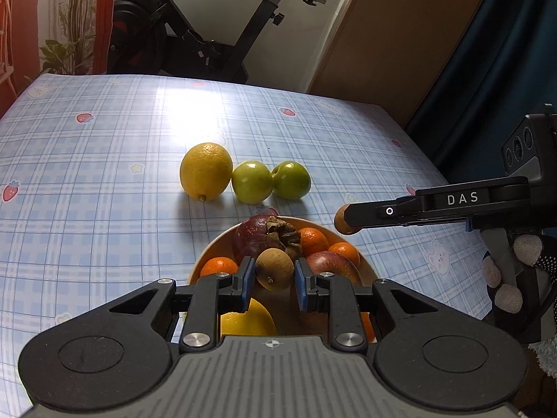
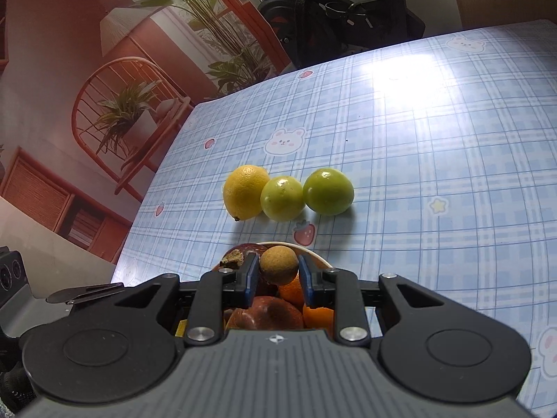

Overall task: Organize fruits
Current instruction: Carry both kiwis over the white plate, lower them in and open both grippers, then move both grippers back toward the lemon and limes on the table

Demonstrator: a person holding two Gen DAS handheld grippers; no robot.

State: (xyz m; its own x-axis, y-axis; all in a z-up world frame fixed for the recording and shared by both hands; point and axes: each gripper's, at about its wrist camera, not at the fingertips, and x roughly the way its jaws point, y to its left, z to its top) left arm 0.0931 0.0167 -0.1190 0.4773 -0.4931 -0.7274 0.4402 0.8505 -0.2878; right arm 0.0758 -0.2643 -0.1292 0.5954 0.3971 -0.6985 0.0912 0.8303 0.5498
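Observation:
My left gripper is shut on a small brown round fruit and holds it above a tan bowl. The bowl holds a dark mangosteen, tangerines, a red apple and a yellow fruit. My right gripper is shut on another small brown fruit above the same bowl; it also shows at the right of the left wrist view. A lemon and two green fruits lie in a row on the table beyond the bowl.
The table has a blue plaid cloth with bear and strawberry prints. An exercise bike stands behind the far edge. A dark curtain hangs at the right. A room-print backdrop stands left of the table.

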